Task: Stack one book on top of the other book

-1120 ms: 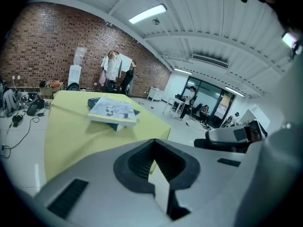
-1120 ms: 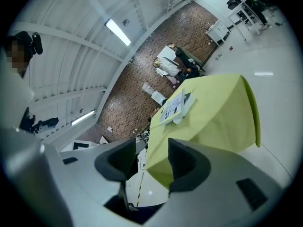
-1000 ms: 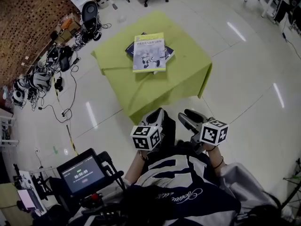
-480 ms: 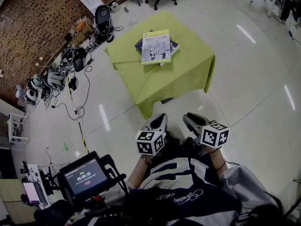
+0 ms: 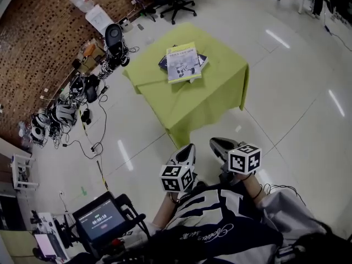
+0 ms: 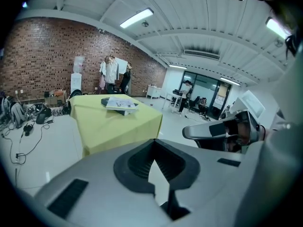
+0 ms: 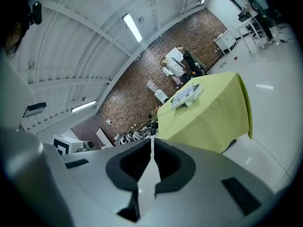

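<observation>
- Since a second ago, the table [image 5: 212, 98] with its green cloth lies farther from both grippers in the head view. More bare floor shows between its near corner and them, and the books on it have not shifted.
- At the far left, a tangle of cables and gear [image 5: 63, 114] lies on the floor along the brick wall [image 5: 38, 32].
- At the lower left, a small screen [image 5: 102, 220] glows on a dark stand.
- On the table's far half, the pale-covered top book [image 5: 183, 62] lies flat on the lower book [image 5: 203, 59], a dark blue one whose corners stick out on both sides.
- The left gripper [image 5: 188, 149] is held low in front of the person, well apart from the table. Its jaws are together with nothing between them.
- Just beside it, the right gripper [image 5: 218, 143] points the same way. Its jaws are closing down to a thin slit, with nothing between them.
</observation>
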